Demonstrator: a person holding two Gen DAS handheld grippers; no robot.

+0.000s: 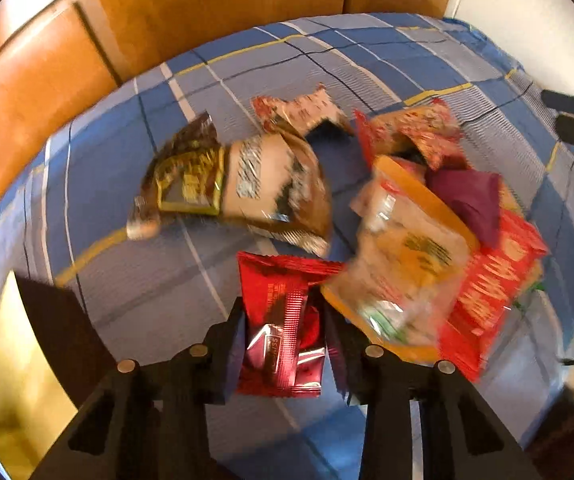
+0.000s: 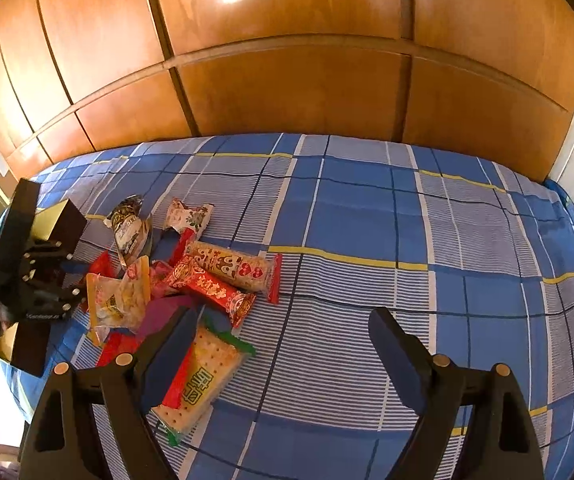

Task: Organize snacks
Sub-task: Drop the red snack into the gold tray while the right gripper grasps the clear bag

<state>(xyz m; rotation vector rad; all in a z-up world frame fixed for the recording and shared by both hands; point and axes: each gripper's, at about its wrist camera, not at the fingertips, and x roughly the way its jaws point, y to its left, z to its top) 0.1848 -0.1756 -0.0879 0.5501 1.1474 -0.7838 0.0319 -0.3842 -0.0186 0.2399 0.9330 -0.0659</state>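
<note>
A shiny red foil packet (image 1: 283,320) sits between the fingers of my left gripper (image 1: 283,308), which is shut on its lower half, just above the blue plaid sheet (image 1: 147,280). Beyond it lies the snack pile: a brown packet (image 1: 247,188), an orange-and-clear bag (image 1: 403,264), a red packet with gold letters (image 1: 491,288) and a purple one (image 1: 471,200). My right gripper (image 2: 283,344) stands open over the sheet with nothing between its fingers. Its left finger (image 2: 175,344) overlaps a green-edged cracker packet (image 2: 207,376). In the right wrist view the left gripper (image 2: 47,280) is at the pile's left edge.
A dark box with a yellow inside (image 1: 27,340) stands at the left edge of the bed, also seen in the right wrist view as the dark box (image 2: 59,220). Wooden wardrobe doors (image 2: 287,80) rise behind the bed. The sheet (image 2: 407,240) stretches bare to the right of the pile.
</note>
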